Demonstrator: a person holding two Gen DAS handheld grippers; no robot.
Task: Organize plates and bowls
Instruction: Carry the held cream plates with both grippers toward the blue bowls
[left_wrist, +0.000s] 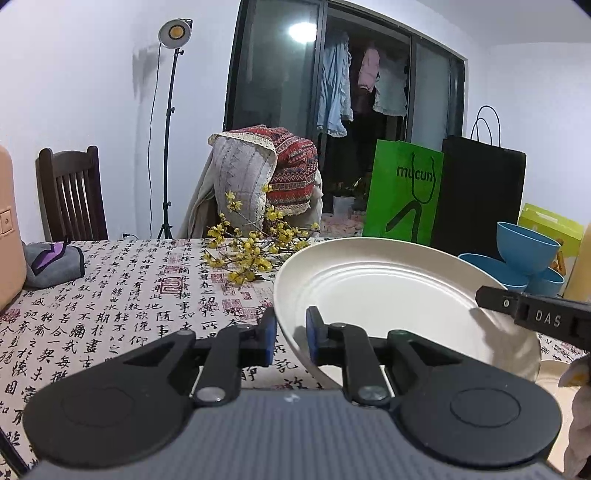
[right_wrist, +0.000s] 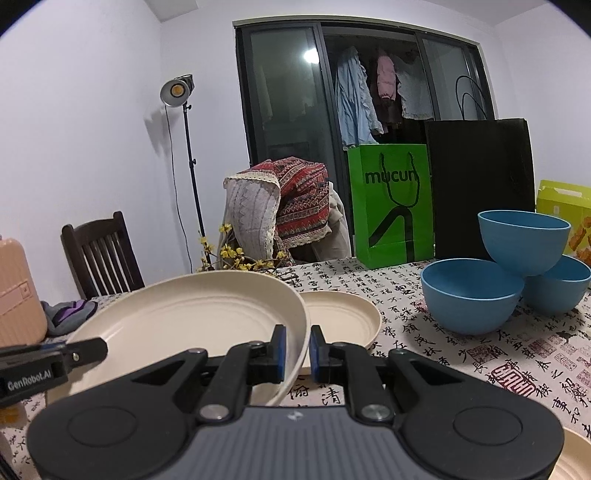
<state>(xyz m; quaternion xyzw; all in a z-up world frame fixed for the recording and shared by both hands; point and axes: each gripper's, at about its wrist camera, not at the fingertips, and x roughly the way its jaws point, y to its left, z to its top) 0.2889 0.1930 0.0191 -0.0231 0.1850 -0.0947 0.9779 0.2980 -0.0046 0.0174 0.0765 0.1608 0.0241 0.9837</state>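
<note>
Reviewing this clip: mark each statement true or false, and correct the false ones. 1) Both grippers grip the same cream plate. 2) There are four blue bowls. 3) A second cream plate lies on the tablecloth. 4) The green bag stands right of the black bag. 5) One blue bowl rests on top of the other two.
1) True: the left gripper and the right gripper each pinch the rim of the held cream plate.
2) False: three blue bowls show.
3) True: a second cream plate lies flat beyond it.
4) False: the green bag stands left of the black bag.
5) True: the top bowl sits on both.
</note>
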